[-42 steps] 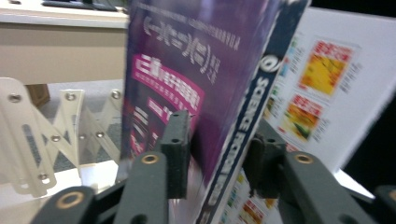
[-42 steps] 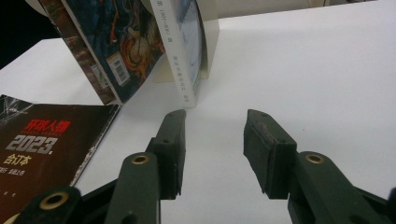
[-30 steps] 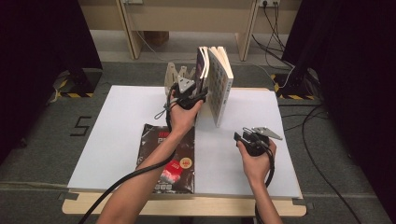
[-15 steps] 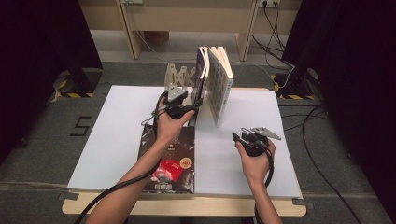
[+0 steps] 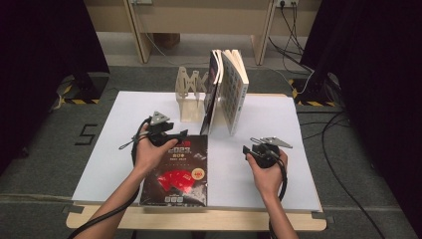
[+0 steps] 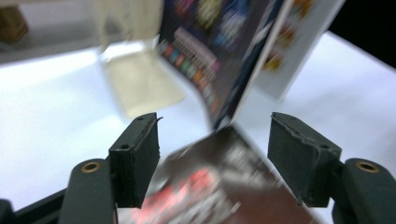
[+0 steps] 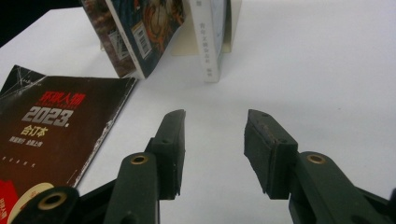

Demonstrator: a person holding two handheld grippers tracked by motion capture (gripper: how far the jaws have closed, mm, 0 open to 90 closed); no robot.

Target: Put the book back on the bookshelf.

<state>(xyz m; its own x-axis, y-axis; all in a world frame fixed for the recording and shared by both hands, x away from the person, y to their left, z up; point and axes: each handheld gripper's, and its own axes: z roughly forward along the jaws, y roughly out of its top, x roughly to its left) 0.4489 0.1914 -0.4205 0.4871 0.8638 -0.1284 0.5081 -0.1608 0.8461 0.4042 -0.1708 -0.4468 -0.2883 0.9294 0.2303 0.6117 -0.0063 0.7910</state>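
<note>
**Books to the rack: one volume left flat on the table**

The dark magazine (image 5: 176, 172) with red print lies flat on the white table (image 5: 99, 159), near the front edge, its far end close to the foot of the upright books. Behind it stands the wooden book rack (image 5: 191, 94), with a dark-covered book (image 5: 213, 89) leaning in it and a white-covered book (image 5: 235, 87) beside that, both on edge and tilted. In my judgement the shelving is partly done: two volumes stand in place and the flat magazine remains to be lifted and set with them.

The left gripper (image 5: 175, 137) hangs over the far left corner of the magazine. Its jaws have just been opening and now stand spread wide; in the left gripper view the magazine (image 6: 219, 186) shows blurred below the gap between the pads (image 6: 137, 158), and no pad presses on it. It holds nothing.

The right gripper (image 5: 249, 151) rests low to the right of the magazine, over bare table. Its jaws are parted, with nothing between the pads (image 7: 173, 149) and no contact that I can make out.
</note>
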